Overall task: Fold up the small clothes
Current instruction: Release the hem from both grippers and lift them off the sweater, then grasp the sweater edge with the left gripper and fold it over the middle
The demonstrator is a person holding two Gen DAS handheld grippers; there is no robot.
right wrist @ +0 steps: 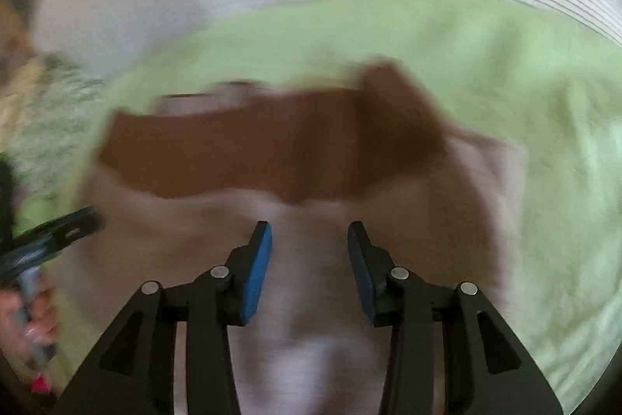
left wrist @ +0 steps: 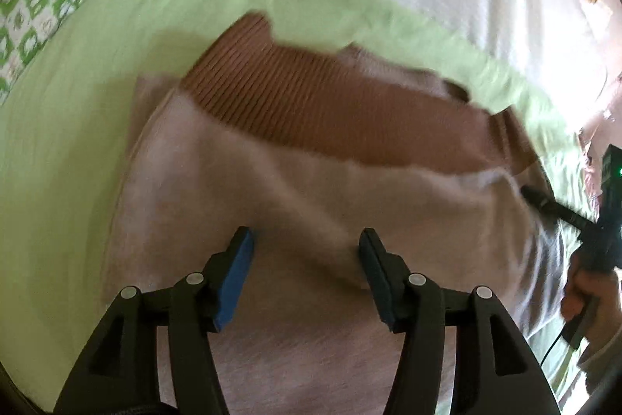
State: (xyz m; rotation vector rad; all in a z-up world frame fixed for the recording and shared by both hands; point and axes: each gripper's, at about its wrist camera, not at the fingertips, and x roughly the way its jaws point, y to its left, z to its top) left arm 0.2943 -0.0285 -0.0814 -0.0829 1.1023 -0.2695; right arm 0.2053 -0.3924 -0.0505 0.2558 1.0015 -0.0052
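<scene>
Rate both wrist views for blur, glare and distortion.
Left wrist view: mild motion blur, ribbed brown waistband still readable, window glare washes out the right edge, fisheye bends the green sheet. Right wrist view: heavy motion smear, waistband ribs lost, no strong glare.

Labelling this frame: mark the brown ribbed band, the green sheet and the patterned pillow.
brown ribbed band (left wrist: 295, 96), left wrist view, middle of ribbing.
green sheet (left wrist: 58, 127), left wrist view, bare stretch left of garment.
patterned pillow (left wrist: 31, 10), left wrist view, printed face.

Lighting: soft daylight, glare blowing out the upper right beyond the left gripper's jaws. Shadows: faint. Blur: heavy motion smear throughout the right wrist view, milder in the left. Distortion: fisheye bending, dark corners at edges.
</scene>
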